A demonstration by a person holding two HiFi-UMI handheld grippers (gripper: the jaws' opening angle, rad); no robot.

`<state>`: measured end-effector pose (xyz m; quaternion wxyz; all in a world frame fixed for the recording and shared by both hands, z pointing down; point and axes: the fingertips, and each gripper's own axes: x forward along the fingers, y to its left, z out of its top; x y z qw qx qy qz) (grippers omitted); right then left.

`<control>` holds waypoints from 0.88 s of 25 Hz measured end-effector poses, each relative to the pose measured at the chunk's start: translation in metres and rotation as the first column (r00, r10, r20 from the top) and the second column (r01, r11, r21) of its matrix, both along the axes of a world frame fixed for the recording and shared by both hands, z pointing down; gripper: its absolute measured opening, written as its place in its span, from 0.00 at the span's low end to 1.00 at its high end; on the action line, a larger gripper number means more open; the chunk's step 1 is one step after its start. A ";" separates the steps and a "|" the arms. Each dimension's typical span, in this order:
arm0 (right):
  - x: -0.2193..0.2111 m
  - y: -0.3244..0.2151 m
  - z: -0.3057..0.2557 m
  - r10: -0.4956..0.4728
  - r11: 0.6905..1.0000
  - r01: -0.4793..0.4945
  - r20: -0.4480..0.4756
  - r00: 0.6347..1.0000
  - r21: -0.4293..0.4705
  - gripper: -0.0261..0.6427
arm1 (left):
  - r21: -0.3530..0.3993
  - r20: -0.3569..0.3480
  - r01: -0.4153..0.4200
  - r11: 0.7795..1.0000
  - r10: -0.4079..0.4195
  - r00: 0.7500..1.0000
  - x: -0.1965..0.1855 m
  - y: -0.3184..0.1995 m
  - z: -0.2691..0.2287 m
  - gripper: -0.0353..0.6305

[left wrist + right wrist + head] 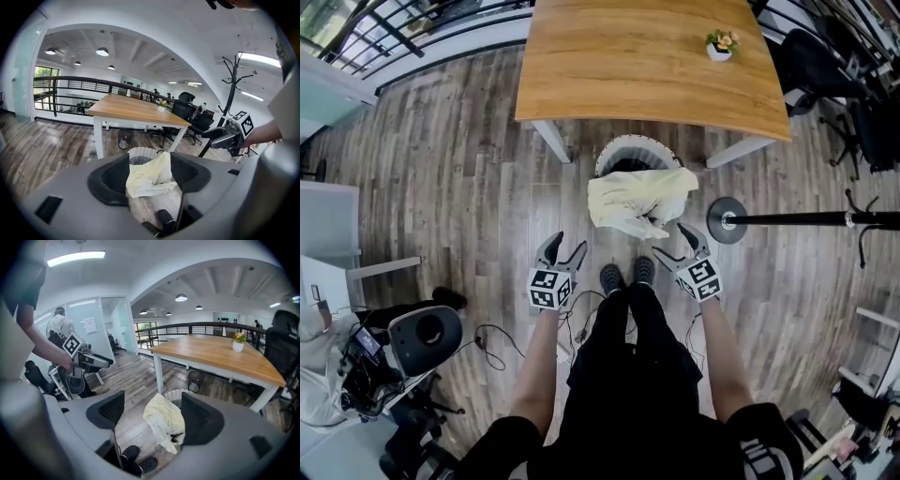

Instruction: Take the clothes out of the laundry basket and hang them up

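We see a pale yellow garment draped over the near rim of a white laundry basket and spilling down the side that faces us. Something dark lies inside the basket behind it. The basket stands on the wooden floor, just in front of the near edge of a wooden counter with white legs. That counter carries a small potted plant near its right end.

Our left gripper hangs to the lower left of the garment, apart from it. Its fingers are spread wide and released, grasping nothing; the cloth shows beyond the gap, untouched. Our right gripper sits by the garment's lower right corner, very near the cloth. Its fingers are likewise spread and hold nothing.

Our dark shoes stand on the floor between the two grippers, just below the garment. Right of the basket, a black coat stand rises from a round base. A mesh bin sits beneath the counter
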<state>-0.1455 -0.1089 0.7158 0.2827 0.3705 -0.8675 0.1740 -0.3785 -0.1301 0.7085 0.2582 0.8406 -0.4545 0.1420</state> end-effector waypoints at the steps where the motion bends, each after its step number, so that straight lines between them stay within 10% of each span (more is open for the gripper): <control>1: 0.000 0.000 0.008 0.001 1.000 0.000 0.005 1.000 -0.010 0.60 | -0.010 0.013 0.012 1.000 -0.012 1.000 -0.003 -0.001 0.009 0.47; 22: -0.019 -0.019 0.219 -0.090 0.966 0.081 -0.025 0.996 -0.246 0.51 | -0.246 0.062 0.032 0.969 -0.018 0.998 0.011 -0.019 0.210 0.47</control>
